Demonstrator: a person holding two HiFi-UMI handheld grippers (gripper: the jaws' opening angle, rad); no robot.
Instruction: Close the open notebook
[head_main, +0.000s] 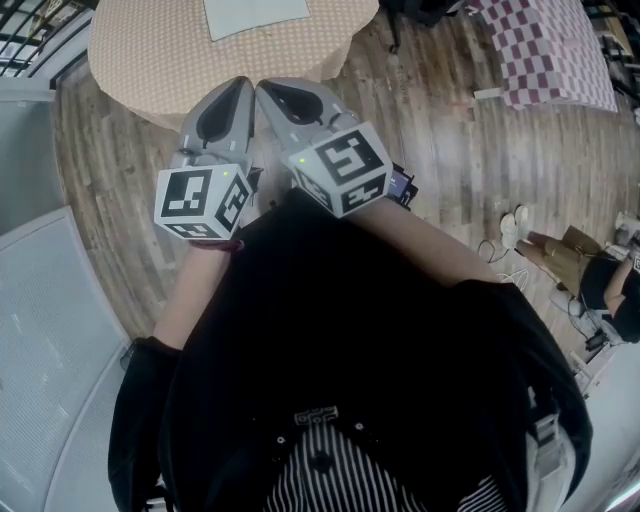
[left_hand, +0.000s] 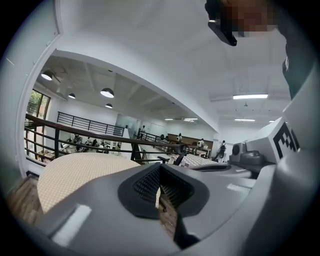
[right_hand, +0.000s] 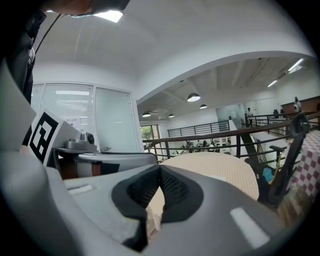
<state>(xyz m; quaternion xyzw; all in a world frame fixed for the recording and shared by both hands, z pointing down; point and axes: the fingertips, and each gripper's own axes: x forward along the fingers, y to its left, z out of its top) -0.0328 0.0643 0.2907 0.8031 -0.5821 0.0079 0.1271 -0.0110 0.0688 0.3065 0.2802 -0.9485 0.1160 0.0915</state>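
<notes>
Both pairs of jaws pressed together on nothing: left gripper (head_main: 238, 88) beside right gripper (head_main: 268, 90). The notebook (head_main: 255, 15) lies at 12 o'clock on the round beige-checked table (head_main: 150, 60), beyond bare wooden floor (head_main: 450, 150). Red-checked cloth (head_main: 550, 50) at 2 o'clock, a seated person (head_main: 610, 285) at 3.

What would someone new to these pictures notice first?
The left gripper and right gripper sit side by side left of centre in the head view, jaws together and empty, each bearing a black-and-white marker cube. Ahead stands a round table in beige cloth with a pale notebook on it; a red-checked cloth lies at the upper right.
</notes>
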